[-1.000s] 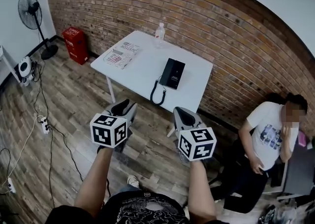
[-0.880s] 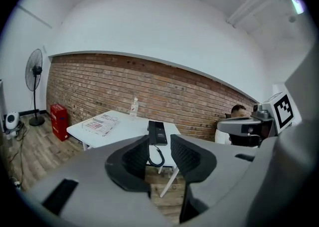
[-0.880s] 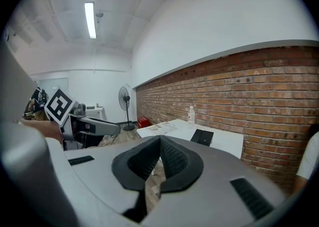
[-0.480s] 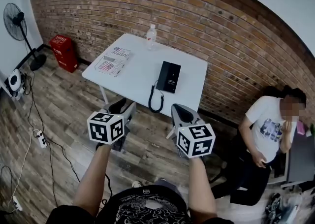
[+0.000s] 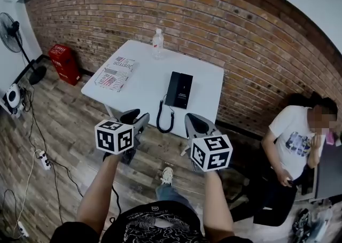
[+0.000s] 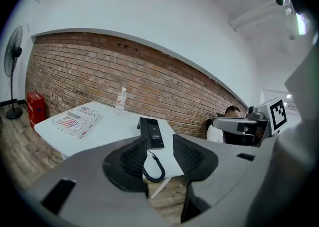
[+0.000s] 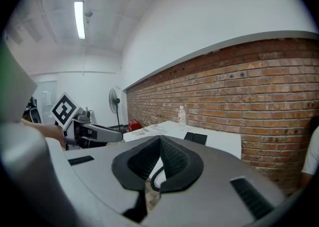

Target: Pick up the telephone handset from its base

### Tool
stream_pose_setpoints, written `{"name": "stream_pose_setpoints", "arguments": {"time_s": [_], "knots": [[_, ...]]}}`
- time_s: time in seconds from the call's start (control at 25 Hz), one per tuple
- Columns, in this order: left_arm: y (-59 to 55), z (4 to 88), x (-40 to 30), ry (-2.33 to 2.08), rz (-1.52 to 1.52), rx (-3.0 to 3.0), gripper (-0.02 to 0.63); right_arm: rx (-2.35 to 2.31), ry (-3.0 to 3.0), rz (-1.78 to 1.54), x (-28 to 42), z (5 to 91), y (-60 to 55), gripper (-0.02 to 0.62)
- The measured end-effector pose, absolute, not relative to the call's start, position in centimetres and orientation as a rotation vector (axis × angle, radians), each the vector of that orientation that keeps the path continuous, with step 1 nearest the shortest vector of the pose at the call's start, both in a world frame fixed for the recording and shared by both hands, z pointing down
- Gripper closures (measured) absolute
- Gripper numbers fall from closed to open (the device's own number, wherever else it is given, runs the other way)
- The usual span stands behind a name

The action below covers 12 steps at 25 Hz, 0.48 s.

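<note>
The black telephone (image 5: 179, 89) lies on the white table (image 5: 139, 84) near its right edge, with the handset resting on the base. Its coiled cord (image 5: 162, 120) hangs over the front edge. Both grippers are held in the air short of the table and touch nothing. My left gripper (image 5: 137, 117) is open; in the left gripper view the telephone (image 6: 152, 132) and cord (image 6: 155, 169) show through the gap between its jaws. My right gripper (image 5: 195, 125) has its jaw tips together and empty; in the right gripper view the telephone (image 7: 197, 137) sits beyond them.
On the table stand a water bottle (image 5: 157, 43) at the back and a printed paper (image 5: 114, 72) at the left. A person (image 5: 291, 146) sits on the floor at the right by the brick wall. A red box (image 5: 64, 63), a fan (image 5: 12, 33) and floor cables (image 5: 40, 156) lie left.
Both grippers have moved forward toward the table, so the table and telephone stand nearer to them. A shoe now shows on the floor below the grippers.
</note>
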<state>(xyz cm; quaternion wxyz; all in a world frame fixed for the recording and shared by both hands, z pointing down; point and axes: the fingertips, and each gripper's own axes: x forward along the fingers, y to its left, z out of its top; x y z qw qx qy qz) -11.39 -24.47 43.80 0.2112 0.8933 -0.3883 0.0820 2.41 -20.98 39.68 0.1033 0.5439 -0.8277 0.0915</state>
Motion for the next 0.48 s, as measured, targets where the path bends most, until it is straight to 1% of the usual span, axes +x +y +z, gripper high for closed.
{"name": "stream_pose_setpoints", "arguments": {"time_s": [0.48], "knots": [[-37.3, 48.5, -3.6, -0.826, 0.283, 2.390, 0.446, 1.547, -2.448, 0.322, 7.3, 41.7, -34.0, 0.597]]}}
